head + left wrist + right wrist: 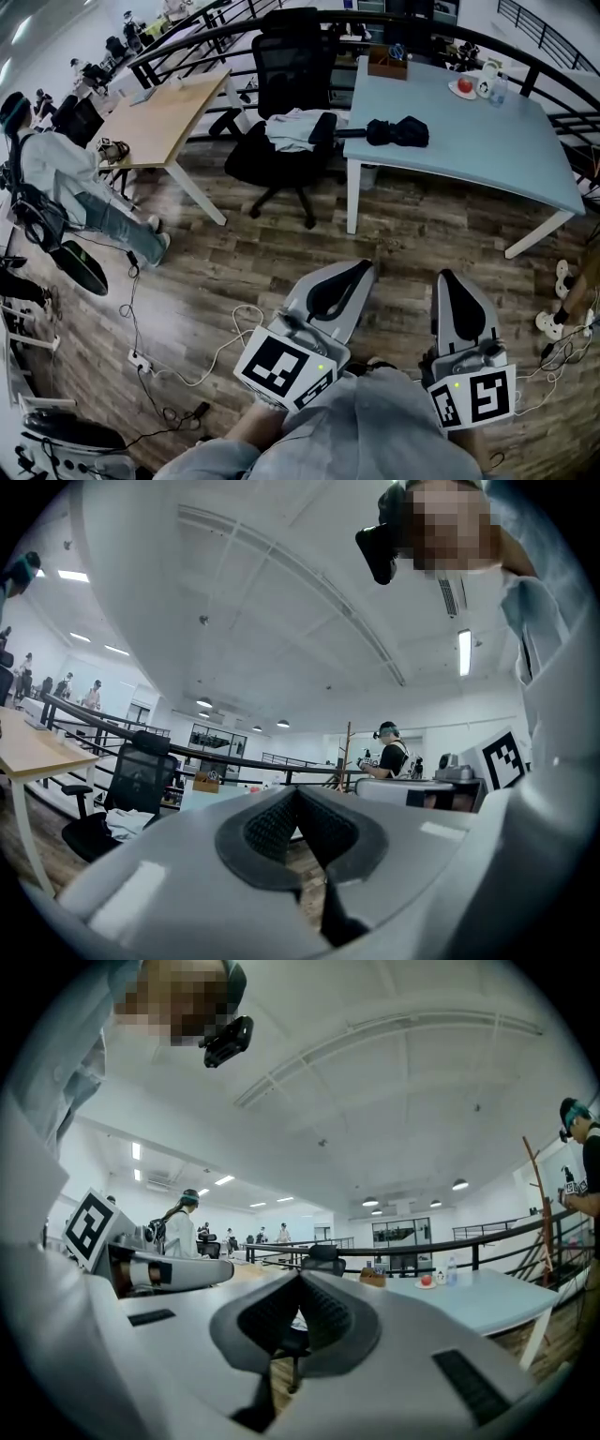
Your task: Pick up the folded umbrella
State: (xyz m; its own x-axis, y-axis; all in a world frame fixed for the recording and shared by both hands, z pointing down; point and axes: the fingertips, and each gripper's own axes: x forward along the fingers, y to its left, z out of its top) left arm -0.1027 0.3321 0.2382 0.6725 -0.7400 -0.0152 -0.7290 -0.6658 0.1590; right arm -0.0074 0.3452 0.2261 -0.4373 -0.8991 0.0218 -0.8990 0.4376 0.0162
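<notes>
The folded black umbrella lies on the near left part of the light blue table, its handle poking out left over the table edge. Both grippers are held low over the wooden floor, well short of the table and pointing toward it. The left gripper is shut with nothing between its pads, and its own view shows the jaws meeting at the tip. My right gripper is shut and empty too, pads together. In both gripper views the umbrella is hidden by the jaws.
A black office chair with a white cloth stands left of the table. A wooden desk and a seated person are further left. Cables and a power strip lie on the floor. A wooden box and a plate with an apple sit on the table's far side.
</notes>
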